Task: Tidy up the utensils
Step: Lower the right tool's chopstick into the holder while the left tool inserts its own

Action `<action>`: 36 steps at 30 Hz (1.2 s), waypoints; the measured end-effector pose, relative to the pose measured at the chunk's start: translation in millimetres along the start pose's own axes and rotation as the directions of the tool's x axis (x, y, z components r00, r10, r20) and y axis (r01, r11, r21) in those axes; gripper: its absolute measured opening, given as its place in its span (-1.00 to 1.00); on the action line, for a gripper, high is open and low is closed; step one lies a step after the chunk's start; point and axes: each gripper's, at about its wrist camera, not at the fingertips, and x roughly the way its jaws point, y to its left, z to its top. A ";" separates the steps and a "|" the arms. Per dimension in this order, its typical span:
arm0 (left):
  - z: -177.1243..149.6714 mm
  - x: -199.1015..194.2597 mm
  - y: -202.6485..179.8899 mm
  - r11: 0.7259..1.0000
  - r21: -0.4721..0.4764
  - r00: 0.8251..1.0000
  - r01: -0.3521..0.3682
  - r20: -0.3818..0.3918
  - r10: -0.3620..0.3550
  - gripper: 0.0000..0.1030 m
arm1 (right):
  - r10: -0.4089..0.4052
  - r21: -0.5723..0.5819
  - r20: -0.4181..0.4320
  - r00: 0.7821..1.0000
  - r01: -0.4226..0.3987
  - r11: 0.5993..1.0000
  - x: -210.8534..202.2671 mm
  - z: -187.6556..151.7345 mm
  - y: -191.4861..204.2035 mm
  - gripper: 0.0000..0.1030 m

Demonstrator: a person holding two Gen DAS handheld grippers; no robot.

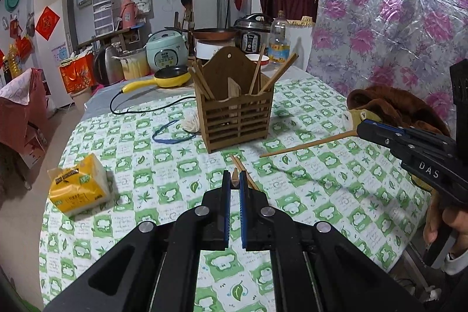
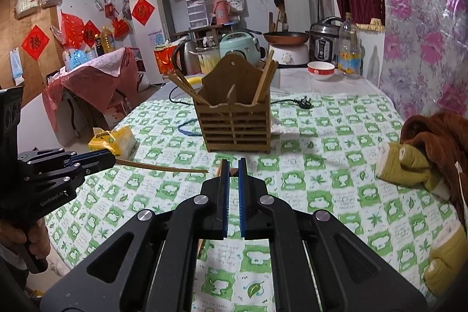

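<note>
A brown slatted utensil holder [image 1: 236, 110] stands mid-table with several wooden chopsticks leaning in both its compartments; it also shows in the right wrist view [image 2: 237, 119]. My left gripper [image 1: 234, 180] is shut on a wooden chopstick [image 1: 235, 176], held above the tablecloth in front of the holder. From the right wrist view this gripper [image 2: 112, 159] holds that chopstick [image 2: 163, 167] pointing right. My right gripper [image 2: 233, 165] is shut on another chopstick [image 2: 233, 172]. In the left wrist view it [image 1: 359, 130] holds its chopstick [image 1: 307, 144] pointing left.
A yellow tissue pack [image 1: 79, 184] lies at the left table edge. A brown plush toy [image 2: 433, 160] lies at the right. A blue band [image 1: 171, 135], a black cord, a yellow pan [image 1: 169, 78], cookers, a bowl [image 2: 321, 70] and a bottle stand behind the holder.
</note>
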 end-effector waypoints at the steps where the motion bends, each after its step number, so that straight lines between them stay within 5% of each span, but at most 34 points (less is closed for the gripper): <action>1: 1.9 -1.6 0.0 1.000 0.003 1.000 0.002 0.005 -0.002 -0.88 | 0.001 -0.004 0.007 1.000 -0.001 1.000 -1.2 3.4 0.5 -0.88; 19: 91.4 -32.4 -4.0 0.996 0.080 0.986 -0.045 0.165 0.031 -0.88 | -0.013 -0.056 0.179 0.984 0.023 0.998 -31.4 89.6 2.2 -0.88; 36: 123.1 60.9 9.8 0.995 0.083 0.997 -0.061 0.042 0.057 -0.88 | -0.015 -0.055 0.059 0.998 0.018 0.998 57.3 114.4 -9.8 -0.88</action>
